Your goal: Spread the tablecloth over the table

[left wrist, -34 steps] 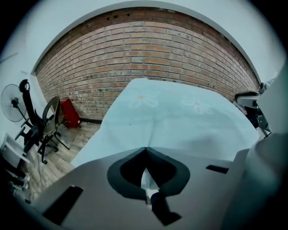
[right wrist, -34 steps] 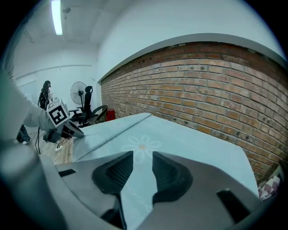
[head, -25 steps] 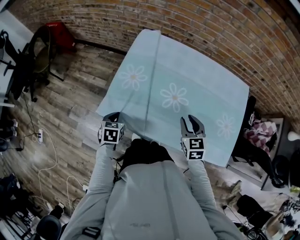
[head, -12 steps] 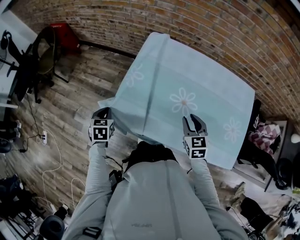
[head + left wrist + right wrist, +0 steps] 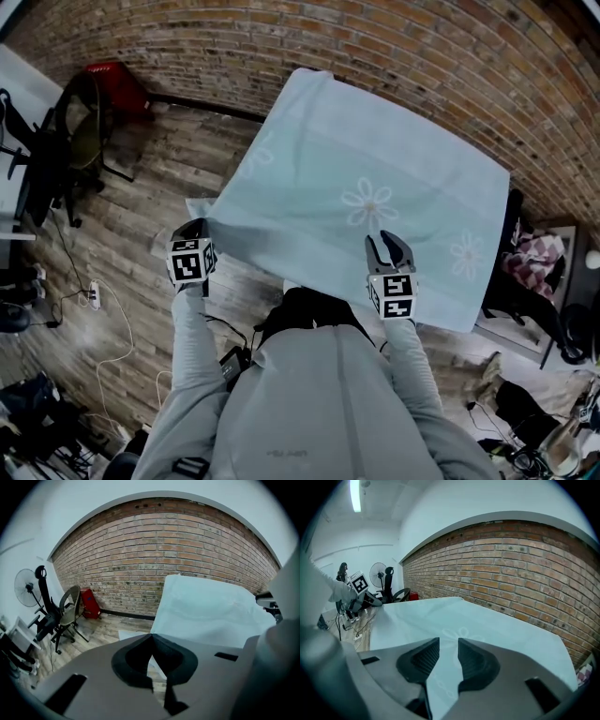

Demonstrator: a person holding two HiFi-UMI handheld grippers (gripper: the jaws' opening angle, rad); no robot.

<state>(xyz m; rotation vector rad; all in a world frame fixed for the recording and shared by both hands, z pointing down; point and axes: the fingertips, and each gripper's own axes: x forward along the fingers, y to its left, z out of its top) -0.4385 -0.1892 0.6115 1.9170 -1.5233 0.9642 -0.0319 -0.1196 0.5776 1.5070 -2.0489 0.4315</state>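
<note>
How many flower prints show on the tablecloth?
3 flower prints on the tablecloth: one mid-cloth beyond the right hand-held gripper, one near the right edge, one faint at the left edge. Overhangs may hide more.

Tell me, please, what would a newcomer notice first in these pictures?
The pale blue tablecloth with daisy prints fills the middle, spread out beside the brick wall. The left claw is shut on its near left corner, out over the wooden floor, while the right claw hangs open above the cloth's near edge.
</note>
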